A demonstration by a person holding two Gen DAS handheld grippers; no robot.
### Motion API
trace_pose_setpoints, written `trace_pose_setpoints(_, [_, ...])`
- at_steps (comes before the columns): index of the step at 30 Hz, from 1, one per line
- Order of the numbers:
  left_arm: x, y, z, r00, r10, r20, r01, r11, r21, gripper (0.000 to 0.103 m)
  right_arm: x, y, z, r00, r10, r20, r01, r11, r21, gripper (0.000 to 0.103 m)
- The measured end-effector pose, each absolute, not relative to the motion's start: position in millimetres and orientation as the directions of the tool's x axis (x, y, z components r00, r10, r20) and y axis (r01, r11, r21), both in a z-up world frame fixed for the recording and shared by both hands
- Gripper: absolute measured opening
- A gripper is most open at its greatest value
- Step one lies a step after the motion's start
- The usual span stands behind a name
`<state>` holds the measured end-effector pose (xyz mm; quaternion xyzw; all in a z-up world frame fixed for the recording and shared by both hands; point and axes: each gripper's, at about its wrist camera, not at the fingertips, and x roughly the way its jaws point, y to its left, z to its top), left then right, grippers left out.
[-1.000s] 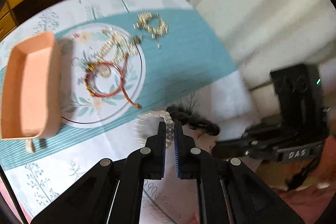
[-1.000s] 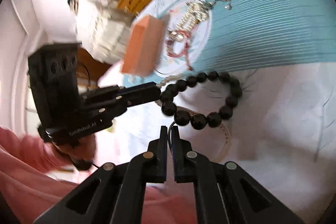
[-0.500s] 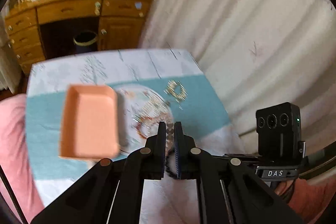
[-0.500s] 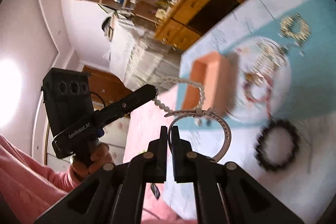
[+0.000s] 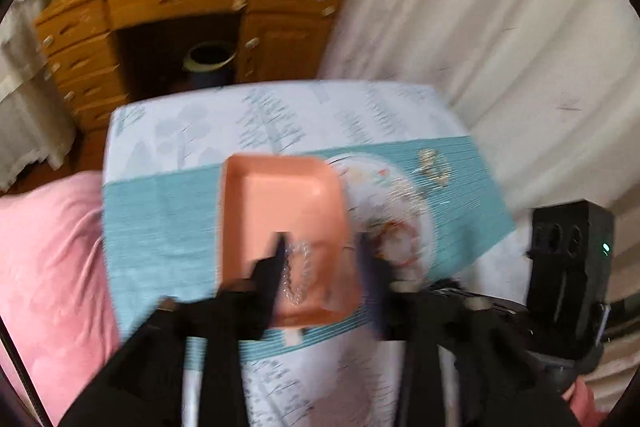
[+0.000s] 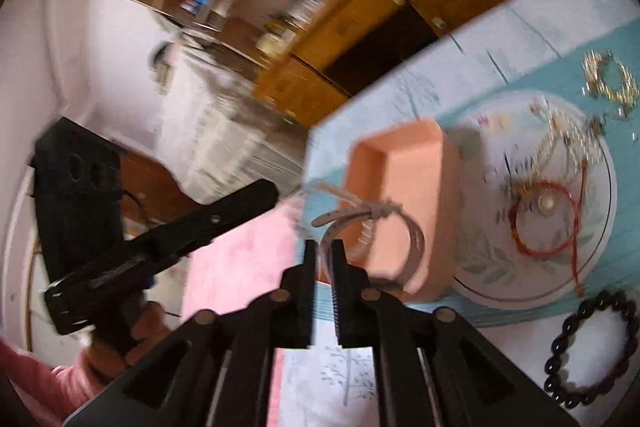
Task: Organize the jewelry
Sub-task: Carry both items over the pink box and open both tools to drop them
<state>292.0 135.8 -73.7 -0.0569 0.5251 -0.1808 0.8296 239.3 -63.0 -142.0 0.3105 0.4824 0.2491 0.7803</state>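
Observation:
A salmon-pink tray (image 5: pixel 280 203) stands on the teal runner; it also shows in the right wrist view (image 6: pixel 404 187). My left gripper (image 5: pixel 320 247) is open above the tray's near end, and a pearl bracelet (image 5: pixel 298 273) lies in the tray between its fingers. My right gripper (image 6: pixel 325 255) is shut on a silver-grey band bracelet (image 6: pixel 408 239) and holds it in the air beside the tray. A red cord bracelet (image 6: pixel 544 223), a pearl and gold chain (image 6: pixel 568 143) and a gold bracelet (image 6: pixel 608 79) lie on the cloth. A black bead bracelet (image 6: pixel 592 347) lies nearer.
The table has a white and teal printed cloth (image 5: pixel 168 227) with a round floral motif (image 6: pixel 600 227). A wooden desk (image 5: pixel 180 19) stands behind the table, a white curtain (image 5: pixel 480 27) on the right, a pink cushion (image 5: pixel 44 267) on the left.
My left gripper has moved over the tray and opened; the pearl bracelet has left it and lies in the tray. My right gripper still holds the band bracelet, now close to the tray.

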Motion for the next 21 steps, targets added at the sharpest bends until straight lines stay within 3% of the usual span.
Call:
trace_pose_setpoints(1, [291.6, 140.7, -73.2, 0.389, -0.361, -0.848, 0.23, 0.929, -0.29, 0.054, 238.1, -58.9, -142.5, 0.417, 0.661, -0.624, -0.078, 0.71, 0.7, 0.039])
trace_pose_setpoints(2, [290.6, 143.1, -72.4, 0.397, -0.363, -0.843, 0.234, 0.928, -0.289, 0.055, 235.4, -57.3, -140.9, 0.434, 0.645, -0.629, -0.08, 0.723, 0.686, 0.042])
trace_pose_setpoints(5, [284.4, 143.9, -71.4, 0.41, -0.323, -0.853, 0.265, 0.937, -0.227, 0.073, 225.7, -54.0, -137.5, 0.462, 0.619, -0.635, -0.092, 0.746, 0.66, 0.05])
trace_pose_setpoints(10, [270.4, 138.4, -83.0, 0.364, -0.287, -0.886, 0.292, 0.938, -0.184, 0.079, 203.6, -55.6, -149.2, 0.453, 0.51, -0.731, -0.039, 0.831, 0.555, 0.075])
trace_pose_setpoints(17, [235.7, 110.4, -111.2, 0.24, -0.32, -0.916, 0.293, 0.924, -0.246, 0.082, 165.6, -69.0, -175.4, 0.39, 0.322, -0.863, -0.034, 0.941, 0.336, 0.075])
trace_pose_setpoints(21, [216.1, 80.4, -128.2, 0.21, -0.306, -0.929, 0.326, 0.917, -0.229, 0.084, 146.7, -90.2, -176.0, 0.413, 0.238, -0.879, -0.069, 0.971, 0.231, 0.075])
